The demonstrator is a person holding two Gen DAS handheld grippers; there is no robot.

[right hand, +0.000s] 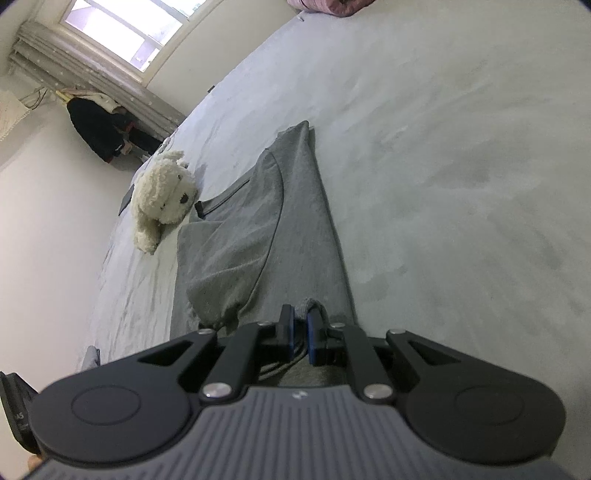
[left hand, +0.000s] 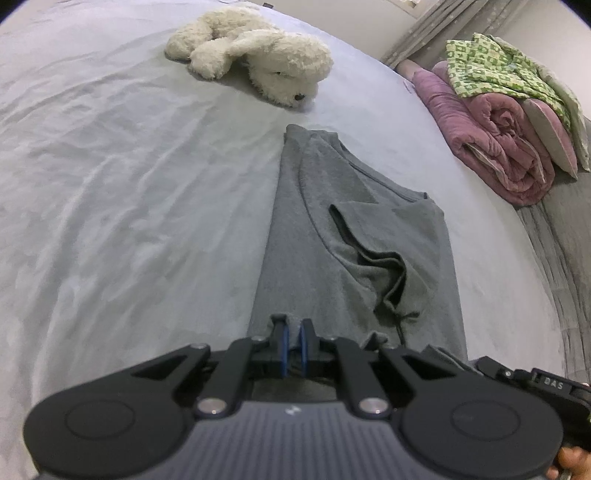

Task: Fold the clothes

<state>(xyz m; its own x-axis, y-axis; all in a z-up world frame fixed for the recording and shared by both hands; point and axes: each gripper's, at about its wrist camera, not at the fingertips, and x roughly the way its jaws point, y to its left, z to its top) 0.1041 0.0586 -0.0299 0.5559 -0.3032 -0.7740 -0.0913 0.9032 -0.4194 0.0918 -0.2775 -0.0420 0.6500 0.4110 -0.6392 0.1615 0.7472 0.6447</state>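
Observation:
A pair of grey sweatpants lies lengthwise on the pale grey bed sheet, legs together and reaching away from me, with a dark pocket opening and a drawstring showing near the waist. My left gripper is shut on the near waist edge of the sweatpants. In the right wrist view the same sweatpants stretch away across the bed. My right gripper is shut on a bunched bit of the waistband. Part of the right gripper's body shows at the lower right of the left wrist view.
A white plush dog lies on the bed beyond the trouser cuffs, also the plush dog. A rolled pink quilt with a green patterned cloth sits at the right. A window and a dark hanging garment stand by the wall.

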